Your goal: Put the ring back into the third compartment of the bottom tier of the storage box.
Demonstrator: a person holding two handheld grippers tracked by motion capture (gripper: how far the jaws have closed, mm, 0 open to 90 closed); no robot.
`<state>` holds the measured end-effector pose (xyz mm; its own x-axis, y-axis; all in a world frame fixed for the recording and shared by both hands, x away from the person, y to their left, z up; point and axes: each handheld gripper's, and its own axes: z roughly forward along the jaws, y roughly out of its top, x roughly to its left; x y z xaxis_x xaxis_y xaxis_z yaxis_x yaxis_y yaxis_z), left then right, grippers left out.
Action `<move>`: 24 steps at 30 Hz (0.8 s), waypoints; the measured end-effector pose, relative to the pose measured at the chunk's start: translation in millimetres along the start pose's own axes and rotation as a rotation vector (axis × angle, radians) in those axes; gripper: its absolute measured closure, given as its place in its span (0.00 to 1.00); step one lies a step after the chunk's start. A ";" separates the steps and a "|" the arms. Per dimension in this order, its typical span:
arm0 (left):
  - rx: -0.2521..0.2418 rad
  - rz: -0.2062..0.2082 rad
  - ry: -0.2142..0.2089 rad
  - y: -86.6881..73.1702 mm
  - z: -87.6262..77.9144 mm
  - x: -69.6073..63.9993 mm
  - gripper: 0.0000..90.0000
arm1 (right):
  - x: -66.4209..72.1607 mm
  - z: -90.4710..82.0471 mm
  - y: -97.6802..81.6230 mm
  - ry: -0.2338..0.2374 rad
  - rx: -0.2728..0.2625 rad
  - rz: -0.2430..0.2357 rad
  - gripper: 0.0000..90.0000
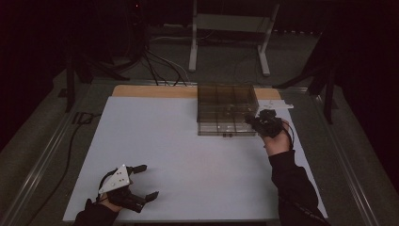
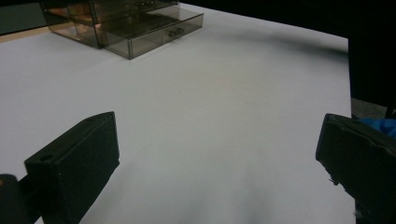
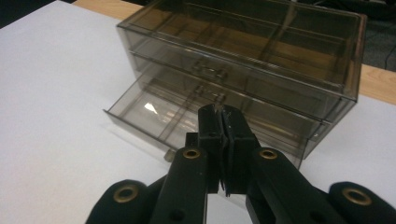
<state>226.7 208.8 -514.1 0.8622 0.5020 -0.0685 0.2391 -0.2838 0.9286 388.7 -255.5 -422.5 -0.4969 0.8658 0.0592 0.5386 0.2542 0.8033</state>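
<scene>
Sitting at about one o'clock on the white table (image 1: pixel 155 141), the see-through brown drawer box (image 1: pixel 227 109) is the thing being worked on. It has drawers stacked one above another. In the right gripper view the bottom drawer (image 3: pixel 187 122) sticks out partway, and the drawer above it (image 3: pixel 243 81) looks pushed in. The open drawer looks empty, though the dim light makes that hard to tell.

The right gripper (image 3: pixel 223 122) is at the box's front corner, near three o'clock from it in the high view. Its jaws are pressed together with nothing between them, and the tips hang just over the front edge of the open drawer. I cannot tell if they touch it.

The left gripper (image 1: pixel 143 181) waits far away at about seven o'clock, near the table's edge. Its jaws are wide apart and hold nothing.

So the drawer looks only half moved. My guess is it needs a push to shut, or a pull to open all the way.
</scene>
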 end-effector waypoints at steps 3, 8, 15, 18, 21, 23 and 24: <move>-0.005 -0.003 0.001 0.3 -0.4 -0.1 0.01 | -5.3 4.5 -1.4 -0.012 0.004 0.018 0.97; -0.005 -0.004 0.000 0.2 -0.4 0.0 0.01 | -12.0 12.7 -5.2 -0.015 0.010 0.052 0.97; -0.001 0.000 0.003 0.0 -0.2 -0.3 0.01 | -17.0 22.6 -7.9 -0.037 0.025 0.060 0.97; -0.001 0.001 0.002 0.2 -0.5 -0.4 0.01 | -19.2 25.7 -8.8 -0.044 0.032 0.062 0.97; -0.006 -0.006 0.000 0.0 -0.6 0.1 0.01 | -22.1 30.4 -11.1 -0.055 0.038 0.070 0.97; -0.007 -0.003 -0.001 0.2 -0.8 -0.2 0.01 | -23.7 33.8 -13.0 -0.066 0.050 0.068 0.97; -0.007 -0.003 -0.001 0.2 -0.8 -0.2 0.01 | -23.7 33.8 -13.0 -0.066 0.050 0.068 0.97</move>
<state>226.3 209.3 -513.6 0.8620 0.5017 -0.0721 0.2388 -0.2766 0.9308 416.5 -264.8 -454.4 -0.4129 0.9079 0.0716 0.6034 0.2139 0.7682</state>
